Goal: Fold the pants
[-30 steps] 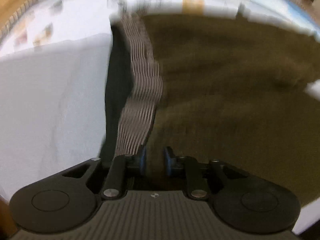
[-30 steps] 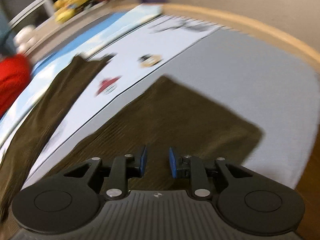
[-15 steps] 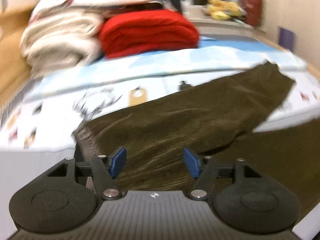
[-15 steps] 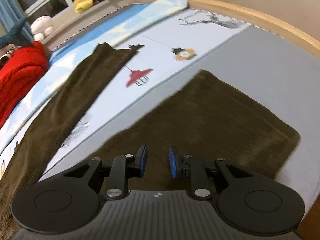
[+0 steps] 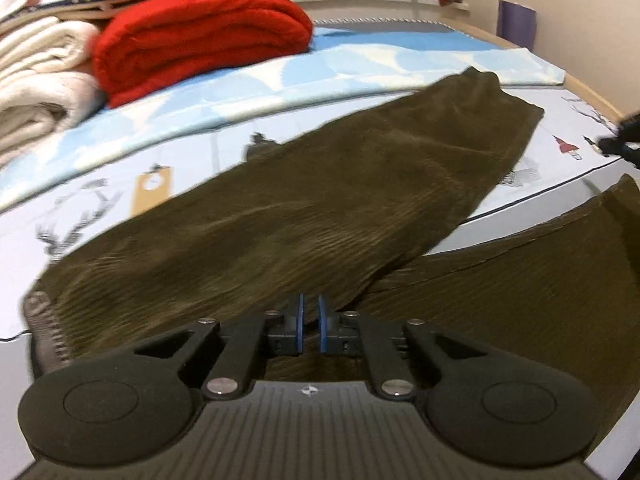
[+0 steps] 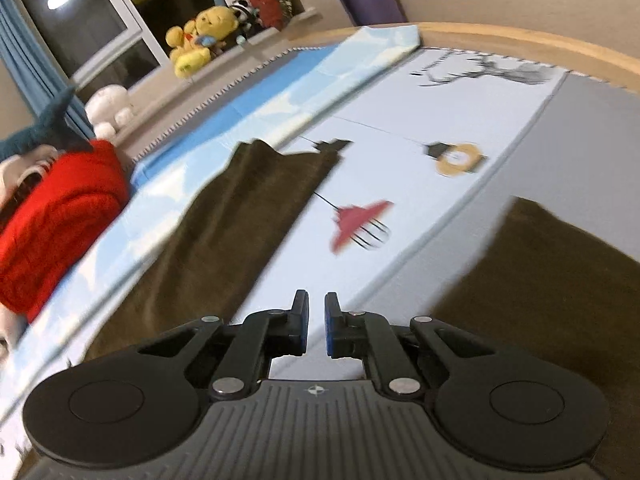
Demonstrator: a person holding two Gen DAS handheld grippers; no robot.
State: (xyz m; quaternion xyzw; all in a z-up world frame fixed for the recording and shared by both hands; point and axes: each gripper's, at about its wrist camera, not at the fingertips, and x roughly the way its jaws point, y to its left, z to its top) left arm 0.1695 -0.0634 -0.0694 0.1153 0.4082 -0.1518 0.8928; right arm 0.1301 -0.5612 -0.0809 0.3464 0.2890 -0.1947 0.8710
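Dark olive corduroy pants (image 5: pixel 320 216) lie spread flat on a printed mat, legs apart in a V, elastic waistband (image 5: pixel 44 328) at the lower left. My left gripper (image 5: pixel 310 322) is nearly shut with a thin gap between the blue pads, low over the crotch; no cloth shows between them. In the right wrist view one leg (image 6: pixel 224 232) runs to the left and the other leg (image 6: pixel 552 280) lies to the right. My right gripper (image 6: pixel 316 322) is nearly shut and empty, over the bare mat between the legs.
A folded red blanket (image 5: pixel 200 32) and cream blankets (image 5: pixel 36 80) are stacked at the mat's far left. The wooden floor rim (image 6: pixel 520 40) curves around the mat. Stuffed toys (image 6: pixel 196 44) sit by the window. A purple roll (image 6: pixel 368 0) leans on the wall.
My left gripper lifted from the waistband, opened wide, then closed to a narrow gap over the crotch. My right gripper swung left off the right leg to the bare mat between the legs.
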